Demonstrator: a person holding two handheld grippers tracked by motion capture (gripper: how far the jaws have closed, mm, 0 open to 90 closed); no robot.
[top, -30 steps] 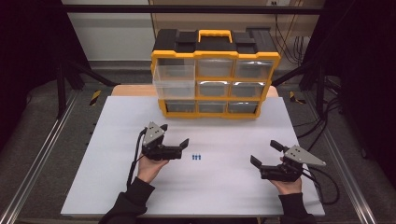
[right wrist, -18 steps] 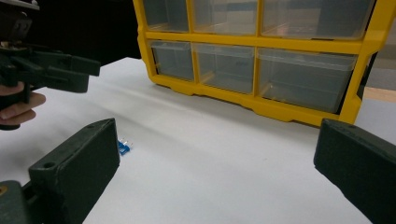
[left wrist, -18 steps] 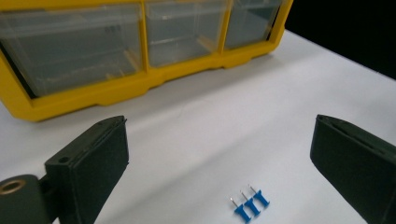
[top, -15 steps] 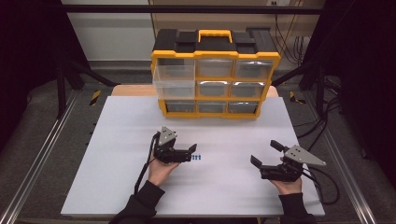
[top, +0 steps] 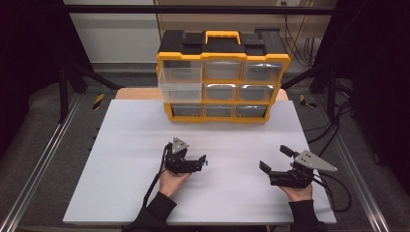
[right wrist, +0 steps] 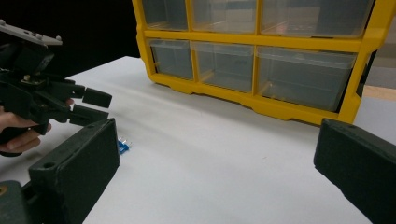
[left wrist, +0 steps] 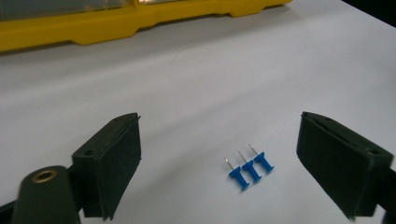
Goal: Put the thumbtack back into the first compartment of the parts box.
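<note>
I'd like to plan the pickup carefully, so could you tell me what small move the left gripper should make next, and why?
Probably ease the left gripper forward and down until its open jaws straddle the three blue push pins. They lie side by side on the white table, ahead of the jaws and nearer the right-hand one, untouched. The right gripper sits open, well off to the side.

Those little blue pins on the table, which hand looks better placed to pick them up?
Probably the left. The left gripper is open right at the blue push pins, which lie between its jaws, while the right gripper sits well off to the side.
</note>
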